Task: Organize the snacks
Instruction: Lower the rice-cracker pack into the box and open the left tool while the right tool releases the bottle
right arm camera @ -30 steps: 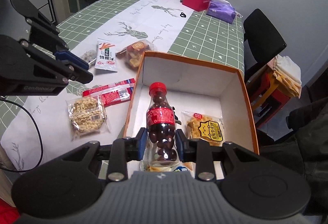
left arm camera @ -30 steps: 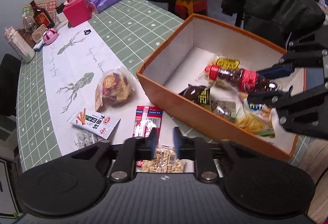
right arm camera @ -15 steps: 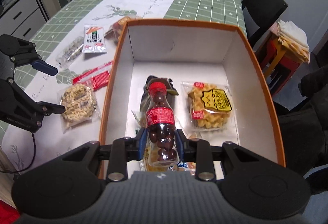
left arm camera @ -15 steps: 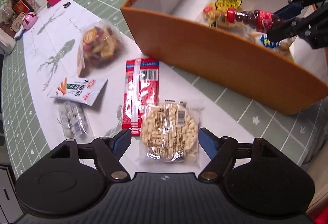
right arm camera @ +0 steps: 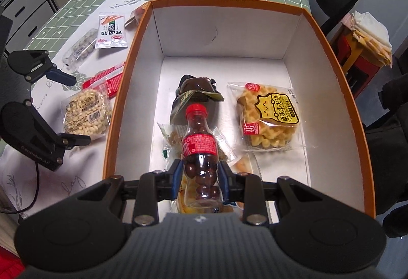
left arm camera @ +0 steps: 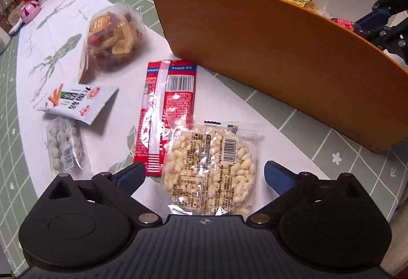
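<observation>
Two grippers are working: the left gripper [left arm camera: 204, 174] is spreading wide around the peanut pack [left arm camera: 210, 166]; the right gripper [right arm camera: 200, 178] is clamping the bottle [right arm camera: 200, 151] inside the orange box [right arm camera: 339, 80].

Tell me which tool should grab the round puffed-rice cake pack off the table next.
Left. The left tool is open with its fingers either side of the puffed-rice cake pack on the table. The right tool is inside the orange box, shut on the candy bottle.
</observation>
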{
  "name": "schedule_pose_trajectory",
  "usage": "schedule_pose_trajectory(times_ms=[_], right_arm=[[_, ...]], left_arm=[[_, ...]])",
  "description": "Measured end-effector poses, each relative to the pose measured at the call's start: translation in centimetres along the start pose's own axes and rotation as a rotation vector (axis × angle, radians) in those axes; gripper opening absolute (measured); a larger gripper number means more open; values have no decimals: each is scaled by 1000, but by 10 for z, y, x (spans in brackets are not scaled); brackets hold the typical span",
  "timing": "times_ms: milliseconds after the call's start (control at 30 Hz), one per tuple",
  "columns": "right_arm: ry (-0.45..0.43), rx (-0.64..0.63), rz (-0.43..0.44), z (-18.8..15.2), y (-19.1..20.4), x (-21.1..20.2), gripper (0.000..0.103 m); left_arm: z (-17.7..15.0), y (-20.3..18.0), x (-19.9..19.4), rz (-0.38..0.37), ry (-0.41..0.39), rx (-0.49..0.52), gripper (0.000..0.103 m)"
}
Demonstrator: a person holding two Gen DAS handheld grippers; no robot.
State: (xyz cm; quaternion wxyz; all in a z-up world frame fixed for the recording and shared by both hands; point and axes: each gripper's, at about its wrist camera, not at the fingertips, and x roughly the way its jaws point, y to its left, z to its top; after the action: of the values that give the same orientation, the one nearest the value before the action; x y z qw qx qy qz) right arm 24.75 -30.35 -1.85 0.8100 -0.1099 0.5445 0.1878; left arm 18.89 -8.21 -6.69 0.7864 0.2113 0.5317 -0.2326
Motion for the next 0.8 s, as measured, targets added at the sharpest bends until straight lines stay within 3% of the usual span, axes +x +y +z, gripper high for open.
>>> schedule_pose_trajectory(times_ms=[400, 467, 600, 800], right_arm=[[47, 30, -10, 6, -9, 17, 32], [50, 21, -16, 7, -7, 19, 32], [66, -2, -49, 8, -4, 25, 32], [115, -24, -114, 10, -9, 43, 27]], left_arm=[[-5, -9, 12, 25, 12, 0, 103], [-3, -8, 11, 20, 14, -13, 94], [-2, -14, 11, 42, 13, 16, 93], [1, -13, -7, 16, -26, -19, 93]])
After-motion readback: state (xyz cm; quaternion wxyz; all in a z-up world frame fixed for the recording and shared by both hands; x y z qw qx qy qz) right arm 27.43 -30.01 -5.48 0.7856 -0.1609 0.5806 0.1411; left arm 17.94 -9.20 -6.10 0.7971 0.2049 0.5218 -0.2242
